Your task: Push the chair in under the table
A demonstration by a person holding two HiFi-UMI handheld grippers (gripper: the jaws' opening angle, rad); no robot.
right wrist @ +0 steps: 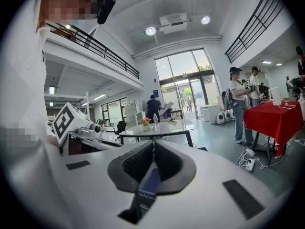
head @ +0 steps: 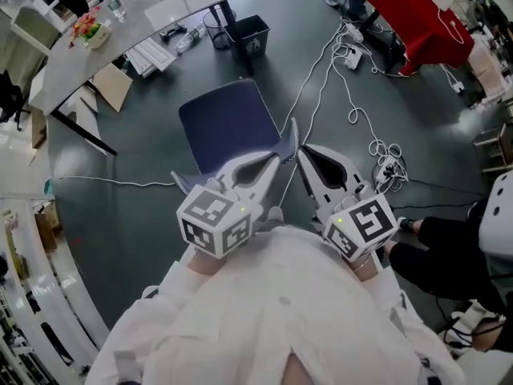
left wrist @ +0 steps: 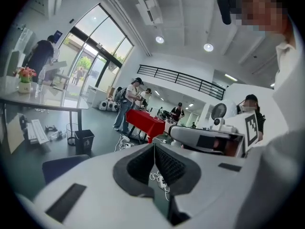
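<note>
The left tool (left wrist: 154, 149), jaws pressed together with nothing between them, looks out past a blue chair seat (left wrist: 64, 166) low at left, a black bin (left wrist: 84, 141) just behind it, and a red-draped worktop (left wrist: 151, 123) beyond.

— What's lying about on the dark floor (head: 144, 215)?
— A black bin (head: 250, 37), with a round wire basket (head: 215, 27) just beside it. White cables (head: 350, 95) trail down to a coiled heap (head: 386, 157).
— And further off?
— A red cloth (head: 401, 14) at the top right and cardboard (head: 112, 87) at the left. A flower pot (head: 90, 29) and a water bottle (head: 115, 5) stand near each other
</note>
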